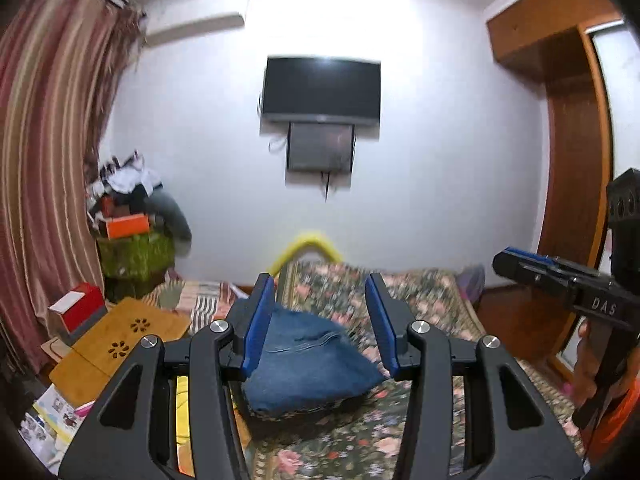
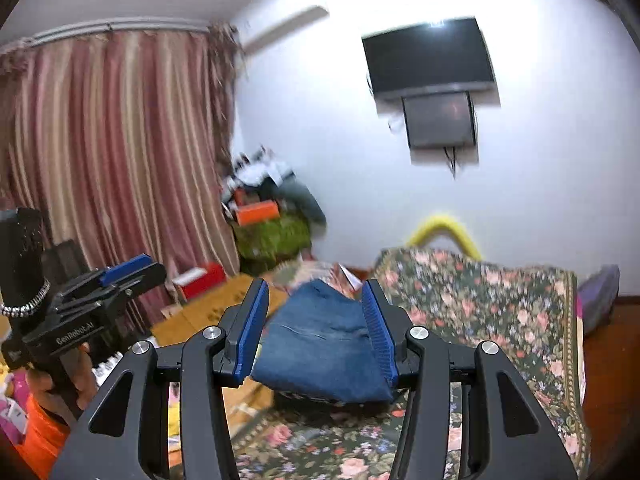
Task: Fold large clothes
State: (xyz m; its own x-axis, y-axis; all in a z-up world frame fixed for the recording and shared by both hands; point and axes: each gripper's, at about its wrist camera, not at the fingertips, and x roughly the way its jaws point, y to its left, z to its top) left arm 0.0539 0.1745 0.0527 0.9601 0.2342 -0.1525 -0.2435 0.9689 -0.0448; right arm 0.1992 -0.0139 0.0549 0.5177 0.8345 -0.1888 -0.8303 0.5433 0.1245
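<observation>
Both grippers are hanging open over the folded blue denim jeans (image 1: 308,364); left gripper (image 1: 320,320) and right gripper (image 2: 316,324) gripping nothing; jeans sitting on the floral bedspread (image 2: 500,312).

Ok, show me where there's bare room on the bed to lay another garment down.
Free: the floral bedspread right of the folded blue denim garment, out to its edge, and the near strip in front of the denim. Crowded: left of it, where the bamboo lap tray, red box and striped cloth lie.
</observation>
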